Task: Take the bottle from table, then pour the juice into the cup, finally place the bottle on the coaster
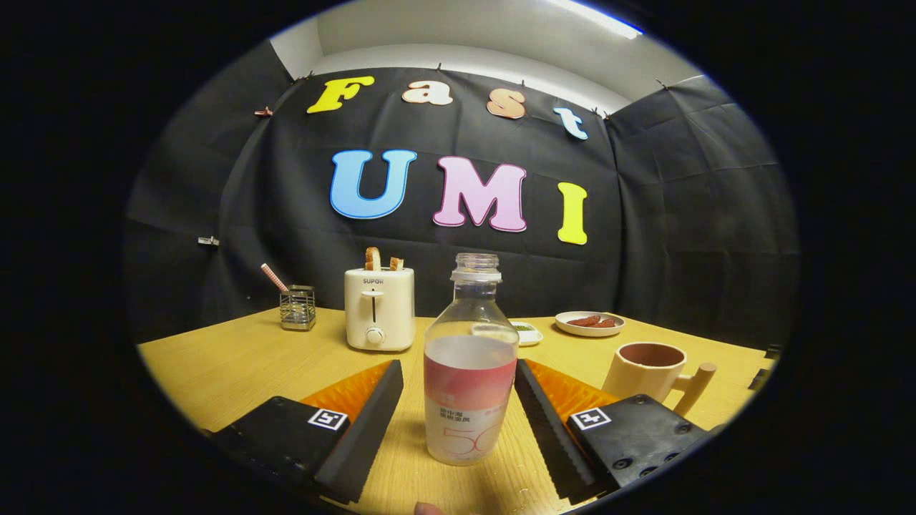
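A clear, uncapped bottle with a pink-and-white label stands upright on the wooden table, partly filled with pale liquid. It sits between my two fingers, with a gap showing on the left side; the right finger lies close to it. My gripper is open around the bottle. A beige cup with a wooden handle stands beyond the right finger, its inside reddish-brown. I cannot make out a coaster.
A cream toaster holding toast stands at the back, left of the bottle. A wire holder with a striped straw is further left. A small plate with reddish food and a small dish lie behind the bottle.
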{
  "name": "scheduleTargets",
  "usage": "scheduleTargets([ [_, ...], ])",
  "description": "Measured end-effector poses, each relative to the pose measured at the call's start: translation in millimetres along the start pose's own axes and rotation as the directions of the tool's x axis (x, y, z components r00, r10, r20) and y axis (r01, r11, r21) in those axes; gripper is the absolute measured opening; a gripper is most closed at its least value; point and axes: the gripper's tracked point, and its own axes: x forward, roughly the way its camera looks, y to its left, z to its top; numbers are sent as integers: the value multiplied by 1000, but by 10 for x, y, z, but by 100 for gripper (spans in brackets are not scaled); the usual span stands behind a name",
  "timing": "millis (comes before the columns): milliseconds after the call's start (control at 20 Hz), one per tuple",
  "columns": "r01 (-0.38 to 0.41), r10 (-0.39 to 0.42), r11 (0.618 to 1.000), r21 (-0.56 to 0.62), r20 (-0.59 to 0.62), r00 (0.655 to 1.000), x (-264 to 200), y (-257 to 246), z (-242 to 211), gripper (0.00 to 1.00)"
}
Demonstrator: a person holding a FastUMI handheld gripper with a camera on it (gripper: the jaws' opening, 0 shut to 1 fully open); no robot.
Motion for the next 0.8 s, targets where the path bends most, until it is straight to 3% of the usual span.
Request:
scheduleTargets([
  [450,-65,66,996,60,-7,998,146,98,-32,97],
  [550,-56,57,997,61,-9,998,161,54,-40,91],
  [650,-57,58,997,58,-8,998,155,66,-31,77],
  [800,-57,58,997,59,-8,998,152,61,-37,76],
])
